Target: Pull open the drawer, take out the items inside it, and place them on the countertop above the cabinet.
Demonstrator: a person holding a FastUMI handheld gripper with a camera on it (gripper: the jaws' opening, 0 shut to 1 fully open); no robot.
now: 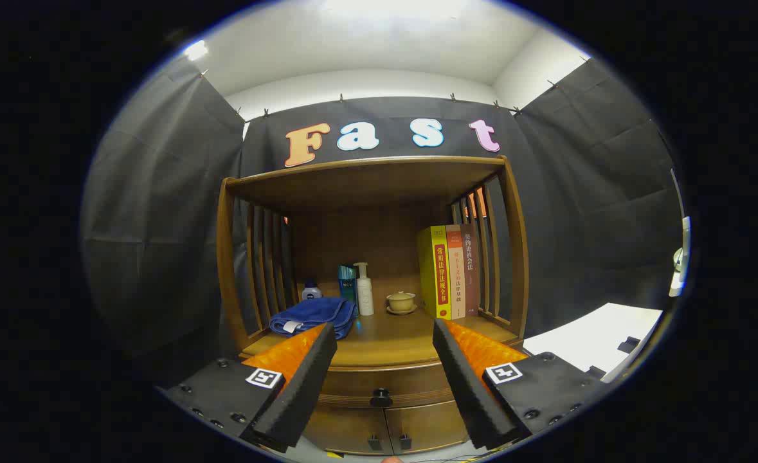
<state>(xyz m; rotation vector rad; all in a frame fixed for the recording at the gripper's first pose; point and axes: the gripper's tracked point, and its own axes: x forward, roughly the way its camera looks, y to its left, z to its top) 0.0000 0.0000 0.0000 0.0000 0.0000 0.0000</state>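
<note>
My gripper (384,360) hangs with fingers spread and empty, the closed drawer (382,384) straight ahead below the countertop (385,344), its dark knob (381,398) centred between my fingertips.

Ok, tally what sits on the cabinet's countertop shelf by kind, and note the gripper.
Books: 3
Bottles: 2
Blue box: 1
Blue towel: 1
Lidded cup: 1
Total: 8
Gripper: open, drawer knob between its fingers.
</note>
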